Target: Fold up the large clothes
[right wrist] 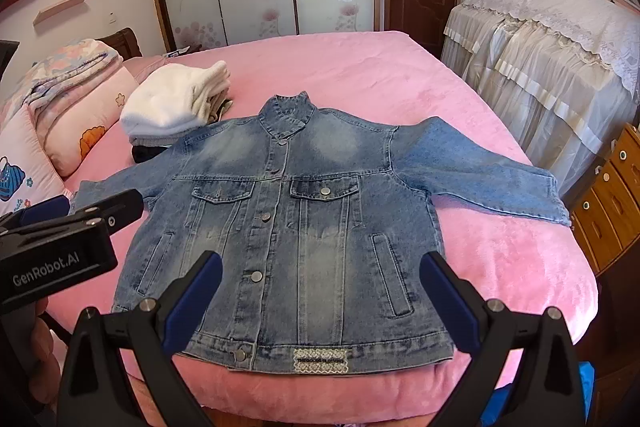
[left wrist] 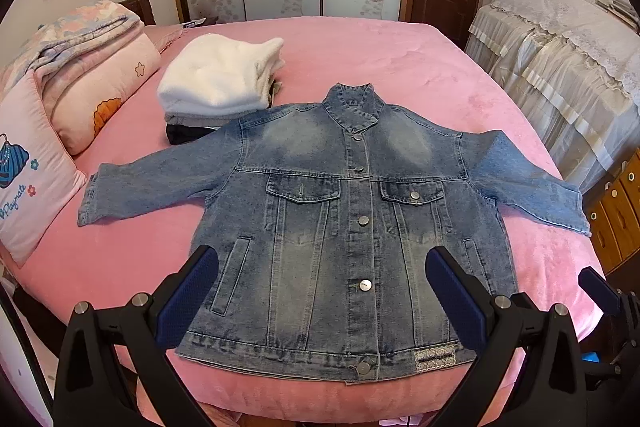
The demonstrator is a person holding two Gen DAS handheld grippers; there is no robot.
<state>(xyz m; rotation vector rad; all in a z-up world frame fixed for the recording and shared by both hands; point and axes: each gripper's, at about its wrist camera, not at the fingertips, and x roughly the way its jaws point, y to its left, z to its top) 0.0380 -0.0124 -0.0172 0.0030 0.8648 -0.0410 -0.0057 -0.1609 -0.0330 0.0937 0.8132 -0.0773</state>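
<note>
While a denim jacket [left wrist: 340,227] lay buttoned and spread face-up across the frame's centre on the pink bed [left wrist: 400,67], seemingly ready for folding, the left gripper [left wrist: 320,303] and right gripper [right wrist: 320,299] hovered released, grasping nothing.

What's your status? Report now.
Left gripper and right gripper open, empty, above the hem. Denim jacket flat on the pink bed, buttoned, sleeves spread, unfolded. Folded stack beside its left shoulder.

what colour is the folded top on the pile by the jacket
White, fluffy folded top; clearest in the left wrist view.
</note>
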